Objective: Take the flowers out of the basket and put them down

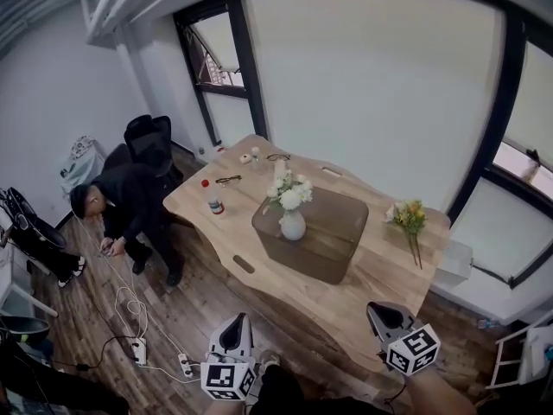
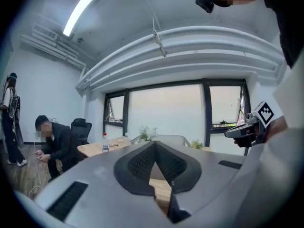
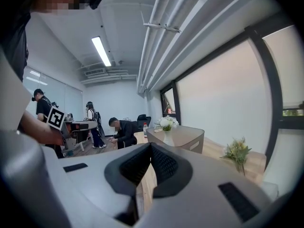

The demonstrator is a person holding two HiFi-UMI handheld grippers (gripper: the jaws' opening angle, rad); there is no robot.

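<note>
Here, left tool (image 1: 238, 321) and right tool (image 1: 377, 309) hang closed, empty, near the table (image 1: 341, 305) edge.

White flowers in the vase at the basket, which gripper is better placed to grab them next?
Left, probably. The white flowers stand at the basket's left side, nearer the left gripper; the right gripper sits further off. Both are shut and empty.

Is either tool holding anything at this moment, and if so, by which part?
Nothing is held. The left tool and the right tool both have their jaws shut with nothing between them, short of the table.
</note>
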